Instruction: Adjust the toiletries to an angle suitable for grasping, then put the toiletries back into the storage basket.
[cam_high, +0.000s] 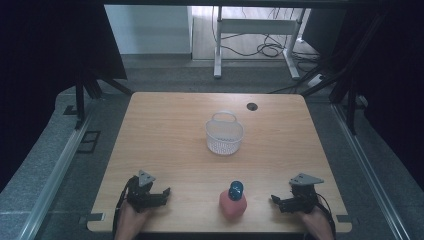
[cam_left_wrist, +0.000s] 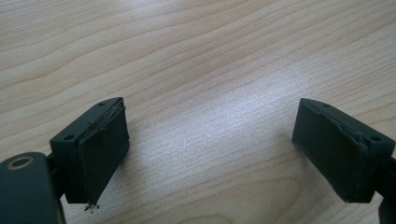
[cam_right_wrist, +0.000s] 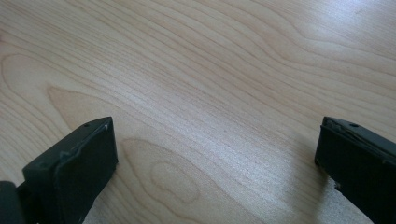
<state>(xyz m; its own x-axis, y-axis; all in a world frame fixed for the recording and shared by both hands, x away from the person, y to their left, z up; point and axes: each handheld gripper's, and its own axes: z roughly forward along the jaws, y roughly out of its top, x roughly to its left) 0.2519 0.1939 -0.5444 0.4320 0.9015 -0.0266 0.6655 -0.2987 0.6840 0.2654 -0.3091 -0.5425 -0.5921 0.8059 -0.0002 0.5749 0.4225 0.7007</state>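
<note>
Grey floor surrounds a light wooden table, with dark curtains at both sides and a white desk frame with loose cables behind it. On the table's far edge, right of centre, sits a small dark round hole. Near the middle stands a white mesh basket with a looped handle, upright and holding nothing that can be seen. Close to the near edge, between the two tools, stands a pink bottle with a blue cap, well apart from the basket.

At the near left, a hand holds the left gripper; in the left gripper view its jaws stand wide apart over bare wood, gripping nothing. At the near right, the other hand holds the right gripper, jaws pointing toward the bottle but apart from it; the right gripper view shows them spread wide too, with bare wood grain between them.
</note>
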